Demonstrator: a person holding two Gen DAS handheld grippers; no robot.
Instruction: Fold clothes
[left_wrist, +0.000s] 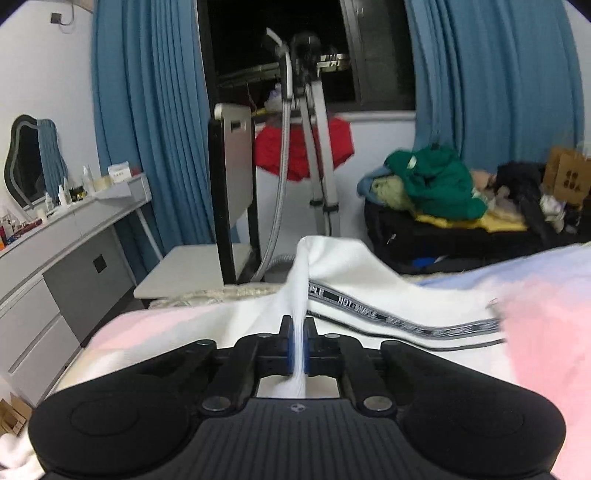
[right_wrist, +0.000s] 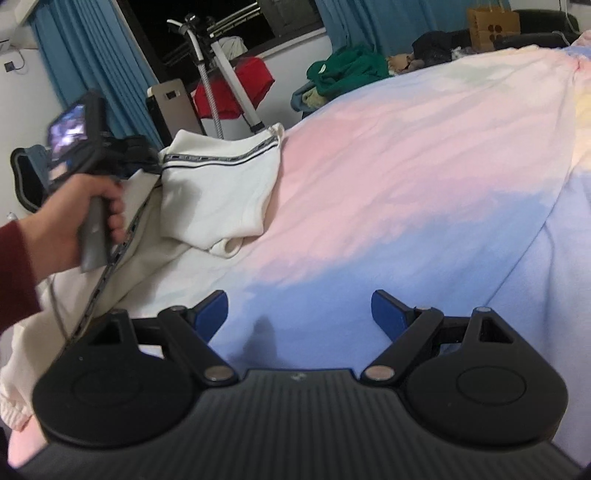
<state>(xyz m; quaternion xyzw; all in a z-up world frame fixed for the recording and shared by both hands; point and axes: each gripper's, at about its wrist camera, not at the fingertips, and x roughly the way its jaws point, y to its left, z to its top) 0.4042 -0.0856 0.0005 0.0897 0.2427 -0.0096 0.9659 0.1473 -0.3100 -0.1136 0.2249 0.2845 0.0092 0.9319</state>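
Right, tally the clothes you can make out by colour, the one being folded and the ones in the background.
White or cream: 1, the white garment with a striped band, pinched by the left gripper
Green: 1, the green garment on the pile
Red: 1, the red garment behind the stand
Total: 3. The pile's other pieces are too jumbled to count.

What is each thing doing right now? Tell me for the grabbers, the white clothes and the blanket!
left gripper: shut, pinching a fold of the white garment.
right gripper: open, holding nothing, above the blanket.
white garment: partly folded over itself, one part lifted.
blanket: spread across the bed under the garment.
curtains: pulled open, dark window showing.
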